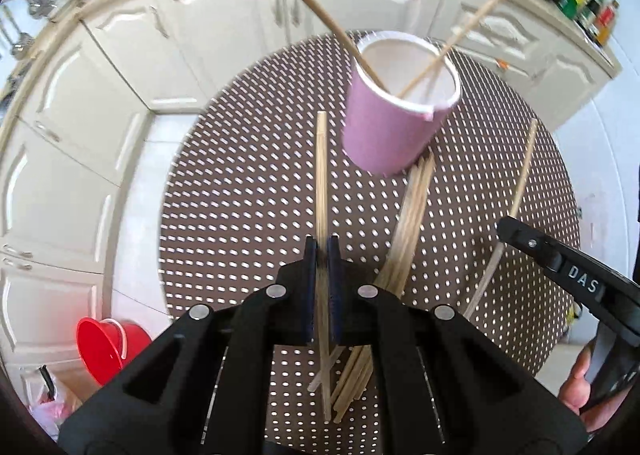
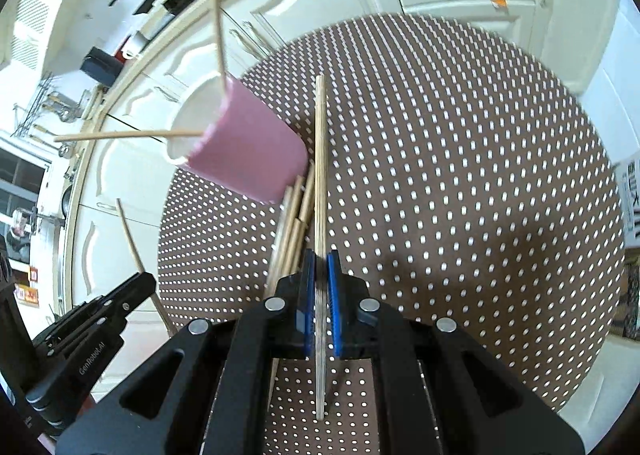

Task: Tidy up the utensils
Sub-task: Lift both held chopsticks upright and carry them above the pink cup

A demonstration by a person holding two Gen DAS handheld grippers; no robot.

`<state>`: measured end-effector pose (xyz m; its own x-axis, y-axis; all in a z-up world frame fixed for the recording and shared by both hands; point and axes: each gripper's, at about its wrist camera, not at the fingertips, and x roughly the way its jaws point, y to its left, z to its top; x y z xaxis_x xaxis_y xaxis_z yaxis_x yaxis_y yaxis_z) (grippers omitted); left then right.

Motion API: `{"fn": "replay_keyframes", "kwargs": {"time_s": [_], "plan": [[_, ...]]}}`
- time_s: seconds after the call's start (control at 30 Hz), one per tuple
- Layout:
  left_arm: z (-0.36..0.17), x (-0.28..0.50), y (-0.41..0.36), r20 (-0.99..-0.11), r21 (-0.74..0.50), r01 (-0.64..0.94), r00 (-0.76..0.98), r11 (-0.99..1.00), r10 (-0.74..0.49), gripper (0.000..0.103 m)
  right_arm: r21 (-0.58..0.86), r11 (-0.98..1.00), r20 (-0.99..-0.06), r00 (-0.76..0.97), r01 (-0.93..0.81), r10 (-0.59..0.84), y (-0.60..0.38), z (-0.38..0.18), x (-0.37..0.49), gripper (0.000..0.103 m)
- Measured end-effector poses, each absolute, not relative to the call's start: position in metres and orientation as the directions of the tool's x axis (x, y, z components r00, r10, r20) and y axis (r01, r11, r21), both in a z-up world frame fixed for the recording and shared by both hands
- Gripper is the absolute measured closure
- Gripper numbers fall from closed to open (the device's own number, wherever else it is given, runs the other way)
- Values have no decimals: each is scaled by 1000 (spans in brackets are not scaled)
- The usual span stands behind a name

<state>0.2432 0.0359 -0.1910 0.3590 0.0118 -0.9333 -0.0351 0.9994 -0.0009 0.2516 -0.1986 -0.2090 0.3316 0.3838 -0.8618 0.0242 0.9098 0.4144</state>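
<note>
Each of the person's claws is carrying one thin pale wooden chopstick above the round brown counter (image 1: 248, 191) with its white dotted pattern. The left claw (image 1: 322, 251) is pinching its stick (image 1: 321, 175) tight between narrow blue pads, and the right claw (image 2: 321, 263) is clamping its own stick (image 2: 320, 159) the same way, nearly closed on the wood. Both sticks are pointing away from the hands toward the far side, with a fair length hanging behind the pads. The pink paper cup with the white inside (image 1: 394, 115) is standing toward the far middle of the counter, already holding two chopsticks that are leaning out to left and right over its rim. A loose heap of wooden chopsticks (image 1: 404, 223) is lying just near of the cup, its far ends touching the cup's base, between the two claws. To do this step well, I would say each stick's far tip should be brought over the cup's open mouth and tilted steeply before the pads let go, so it drops inside rather than across the rim. The cup looks light and is already loaded off-centre, so a sideways knock could tip it; taking the two claws in turn seems safer, and steering clear of the leaning sticks matters.
</note>
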Motion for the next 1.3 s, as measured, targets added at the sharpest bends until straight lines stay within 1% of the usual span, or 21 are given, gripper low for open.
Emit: {"fn": "replay_keyframes", "kwargs": {"time_s": [0.13, 0.23, 0.33, 0.57, 0.77, 1.03, 1.17, 1.3], "plan": [[-167, 247, 38, -911, -7, -76, 411, 997, 25, 97, 420, 907, -841, 367, -18, 397, -204, -191, 245, 98], [-152, 247, 35, -893, -14, -90, 448, 996, 28, 97, 451, 892, -821, 380, -27, 426, -207, -178, 245, 98], [-143, 250, 31, -878, -48, -83, 478, 995, -3, 97, 456, 889, -801, 415, -44, 432, -204, -161, 246, 98], [-106, 245, 23, -829, -67, -50, 558, 997, -28, 97, 451, 887, -743, 508, -102, 436, -199, -117, 254, 98], [-76, 243, 17, -783, -51, -31, 622, 998, -21, 97, 442, 888, -708, 559, -125, 431, -200, -97, 262, 98], [-32, 248, 12, -716, -51, -6, 698, 999, -32, 97, 432, 887, -636, 642, -164, 428, -205, -61, 273, 98], [-16, 252, 10, -691, -63, 0, 721, 998, -43, 97, 435, 884, -619, 657, -171, 431, -205, -52, 281, 98], [-3, 256, 8, -665, -48, -5, 747, 999, -28, 97, 431, 886, -613, 665, -173, 428, -200, -50, 288, 98]]}}
